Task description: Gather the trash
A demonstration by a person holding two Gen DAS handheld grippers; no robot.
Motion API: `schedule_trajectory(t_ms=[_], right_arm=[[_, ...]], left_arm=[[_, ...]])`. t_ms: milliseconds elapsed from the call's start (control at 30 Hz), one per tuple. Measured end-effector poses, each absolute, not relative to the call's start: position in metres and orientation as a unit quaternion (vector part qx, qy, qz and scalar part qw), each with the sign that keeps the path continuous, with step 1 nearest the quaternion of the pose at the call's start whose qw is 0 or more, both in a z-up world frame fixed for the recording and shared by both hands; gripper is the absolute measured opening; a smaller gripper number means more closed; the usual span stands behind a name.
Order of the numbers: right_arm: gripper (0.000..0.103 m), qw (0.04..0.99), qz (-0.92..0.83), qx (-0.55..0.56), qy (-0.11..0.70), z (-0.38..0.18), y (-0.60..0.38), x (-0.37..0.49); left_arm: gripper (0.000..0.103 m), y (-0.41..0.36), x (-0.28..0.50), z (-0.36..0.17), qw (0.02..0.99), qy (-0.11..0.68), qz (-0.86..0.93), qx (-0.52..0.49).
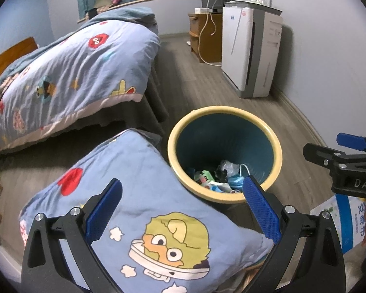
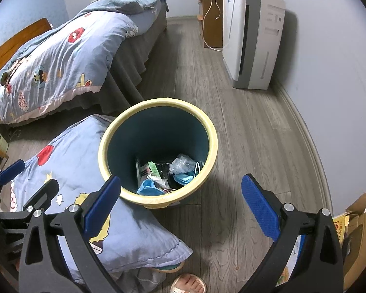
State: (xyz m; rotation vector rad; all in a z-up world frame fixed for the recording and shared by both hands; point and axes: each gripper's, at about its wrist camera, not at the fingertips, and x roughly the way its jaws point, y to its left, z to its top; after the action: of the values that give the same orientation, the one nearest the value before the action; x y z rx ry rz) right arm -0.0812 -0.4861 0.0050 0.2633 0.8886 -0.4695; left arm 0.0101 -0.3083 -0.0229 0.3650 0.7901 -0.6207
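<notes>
A round trash bin [image 1: 278, 146] with a cream rim and dark teal inside stands on the wooden floor; it also shows in the right wrist view [image 2: 213, 136]. Trash [image 2: 163, 173] lies at its bottom: blue face masks, a clear plastic wrapper, a green and white packet. My left gripper [image 1: 183, 210] is open and empty, held above a blue cartoon pillow [image 1: 134, 219] just left of the bin. My right gripper [image 2: 180, 207] is open and empty, above the bin's near rim. The right gripper's side shows at the left wrist view's right edge [image 1: 341, 161].
A bed with a blue cartoon quilt [image 2: 61, 61] stands at the left. A white air purifier [image 2: 251, 39] stands against the right wall, with a wooden cabinet [image 1: 205, 36] and cables behind. A cardboard box [image 2: 356, 232] sits at the right. A sandalled foot [image 2: 188, 283] is below.
</notes>
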Motion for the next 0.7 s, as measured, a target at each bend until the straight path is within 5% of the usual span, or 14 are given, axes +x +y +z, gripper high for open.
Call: schedule_trajectory(t_ms=[700], right_arm=[[0.097, 0.867, -0.225, 0.125, 0.427, 0.0043, -0.4847, -0.0806]], left_arm=[[0.098, -0.3056, 0.0095, -0.0242, 0.857, 0.381, -0.303, 0.171]])
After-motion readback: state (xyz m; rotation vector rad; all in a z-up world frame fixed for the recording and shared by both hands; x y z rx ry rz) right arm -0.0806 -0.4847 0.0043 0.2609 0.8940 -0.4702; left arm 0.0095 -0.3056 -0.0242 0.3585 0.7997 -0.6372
